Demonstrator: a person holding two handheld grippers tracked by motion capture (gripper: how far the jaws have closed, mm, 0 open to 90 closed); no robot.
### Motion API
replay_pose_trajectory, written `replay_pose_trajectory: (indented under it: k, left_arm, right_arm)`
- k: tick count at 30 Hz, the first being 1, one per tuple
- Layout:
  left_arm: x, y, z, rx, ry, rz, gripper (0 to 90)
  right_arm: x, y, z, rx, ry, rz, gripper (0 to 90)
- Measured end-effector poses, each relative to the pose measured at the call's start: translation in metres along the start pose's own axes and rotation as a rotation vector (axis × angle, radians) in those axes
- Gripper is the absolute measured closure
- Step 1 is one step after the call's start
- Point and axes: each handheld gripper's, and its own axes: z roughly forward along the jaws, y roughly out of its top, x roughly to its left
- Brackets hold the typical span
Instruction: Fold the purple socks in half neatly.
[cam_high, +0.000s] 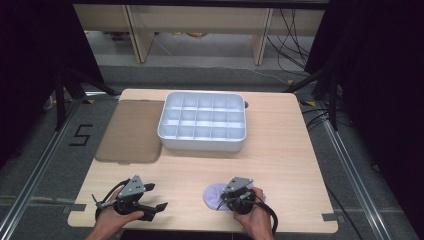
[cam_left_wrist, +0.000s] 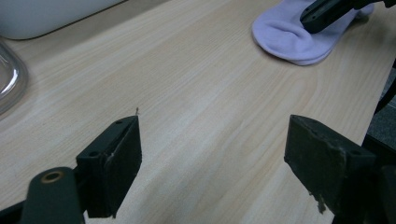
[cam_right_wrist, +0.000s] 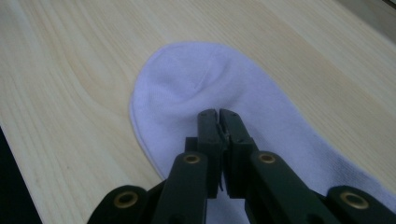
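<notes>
Soft lilac sock (cam_right_wrist: 210, 84), rounded toe

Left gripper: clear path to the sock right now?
Probably yes. The left gripper is open, with bare table between it and the sock; the shut right gripper sits over the sock.
</notes>
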Motion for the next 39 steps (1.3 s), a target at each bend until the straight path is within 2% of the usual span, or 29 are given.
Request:
replay_pose_trajectory:
  k: [1, 3, 4, 5, 6, 8, 9, 10, 12, 13, 14, 15, 17, 18, 21, 22, 23, 24, 25, 26, 29, 30, 32, 34, 36, 37, 38, 39]
  left_arm:
    - [0.000, 0.000, 0.000, 0.006, -0.002, 0.002, 18.2]
    - [0.000, 0.001, 0.000, 0.012, 0.001, 0.010, 18.2]
    - [0.001, 0.001, 0.000, 0.028, 0.004, 0.028, 18.2]
    - [0.001, 0.001, 0.000, 0.028, 0.004, 0.028, 18.2]
    - [-0.002, 0.001, 0.002, 0.018, 0.007, -0.005, 18.3]
    - [-0.003, 0.002, 0.004, 0.021, 0.007, 0.002, 18.3]
    - [-0.003, 0.002, 0.004, 0.021, 0.007, 0.002, 18.3]
    - [-0.003, 0.002, 0.004, 0.035, 0.006, 0.026, 18.3]
    - [-0.005, 0.002, 0.006, 0.024, 0.005, 0.010, 18.4]
    - [-0.004, 0.003, 0.006, 0.043, 0.005, 0.039, 18.4]
    - [-0.005, 0.003, 0.007, 0.029, 0.005, 0.022, 18.4]
    - [-0.005, 0.003, 0.008, 0.025, 0.003, 0.024, 18.5]
    - [-0.006, 0.003, 0.009, 0.012, 0.001, 0.015, 18.6]
    - [-0.004, 0.004, 0.009, 0.030, 0.005, 0.030, 18.8]
    - [-0.005, 0.003, 0.009, 0.026, 0.003, 0.018, 18.8]
    - [-0.005, 0.003, 0.010, 0.025, 0.003, 0.016, 18.8]
    - [-0.005, 0.004, 0.010, 0.024, 0.004, 0.016, 18.8]
    - [-0.003, 0.004, 0.009, 0.043, 0.003, 0.034, 18.8]
    - [-0.004, 0.004, 0.009, 0.048, 0.003, 0.036, 18.8]
    - [-0.005, 0.003, 0.011, 0.028, -0.002, 0.016, 18.8]
    - [-0.004, 0.004, 0.011, 0.037, -0.003, 0.025, 18.8]
    - [-0.005, 0.004, 0.012, 0.023, -0.005, -0.003, 18.8]
    - [-0.006, 0.005, 0.015, 0.041, -0.020, 0.001, 19.7]
    - [-0.006, 0.005, 0.016, 0.049, -0.016, 0.010, 20.2]
    - [-0.006, 0.006, 0.019, 0.044, -0.023, 0.013, 21.6]
    - [-0.005, 0.007, 0.019, 0.065, -0.028, 0.033, 21.6]
    - [-0.009, 0.007, 0.024, 0.045, -0.030, -0.003, 23.0]
    - [-0.009, 0.007, 0.024, 0.045, -0.030, -0.003, 24.2]
  right_arm:
    - [0.001, 0.002, 0.001, 0.011, 0.005, -0.009, 88.0]
    - [0.006, 0.006, 0.006, -0.006, -0.002, -0.007, 88.0]
    - [0.011, 0.011, 0.008, 0.009, 0.015, -0.017, 88.0]
    - [0.011, 0.011, 0.008, 0.009, 0.015, -0.017, 88.0]
    - [0.015, 0.015, 0.012, 0.001, 0.018, -0.030, 88.0]
    - [0.019, 0.019, 0.015, 0.005, 0.027, -0.044, 88.0]
    - [0.022, 0.021, 0.017, 0.001, 0.019, -0.034, 88.0]
    - [0.022, 0.023, 0.017, 0.012, 0.029, -0.041, 88.0]
    - [0.024, 0.024, 0.020, -0.001, 0.030, -0.043, 88.1]
    - [0.025, 0.026, 0.019, 0.013, 0.039, -0.041, 88.1]
    - [0.026, 0.026, 0.020, 0.011, 0.038, -0.050, 88.1]
    - [0.027, 0.027, 0.022, -0.007, 0.045, -0.061, 88.3]
    - [0.026, 0.028, 0.023, -0.001, 0.049, -0.079, 88.3]
    - [0.029, 0.030, 0.024, 0.004, 0.057, -0.071, 88.4]
    - [0.031, 0.032, 0.027, -0.007, 0.060, -0.073, 88.5]
    - [0.033, 0.033, 0.028, -0.015, 0.070, -0.061, 88.5]
    - [0.033, 0.035, 0.030, -0.018, 0.082, -0.071, 88.5]
    - [0.034, 0.036, 0.030, -0.009, 0.079, -0.065, 88.6]
    - [0.037, 0.039, 0.031, -0.004, 0.094, -0.068, 88.6]
    - [0.038, 0.040, 0.033, -0.008, 0.095, -0.078, 88.5]
    - [0.042, 0.043, 0.038, -0.024, 0.105, -0.075, 88.5]
    - [0.042, 0.043, 0.038, -0.024, 0.105, -0.075, 88.5]
    - [0.046, 0.046, 0.039, -0.020, 0.122, -0.088, 88.6]
    - [0.048, 0.048, 0.041, -0.025, 0.122, -0.091, 88.5]
    - [0.049, 0.048, 0.041, -0.023, 0.122, -0.099, 88.5]
    - [0.048, 0.049, 0.043, -0.032, 0.135, -0.123, 88.5]
    - [0.050, 0.049, 0.044, -0.039, 0.123, -0.126, 88.5]
    - [0.050, 0.049, 0.044, -0.039, 0.123, -0.126, 88.5]
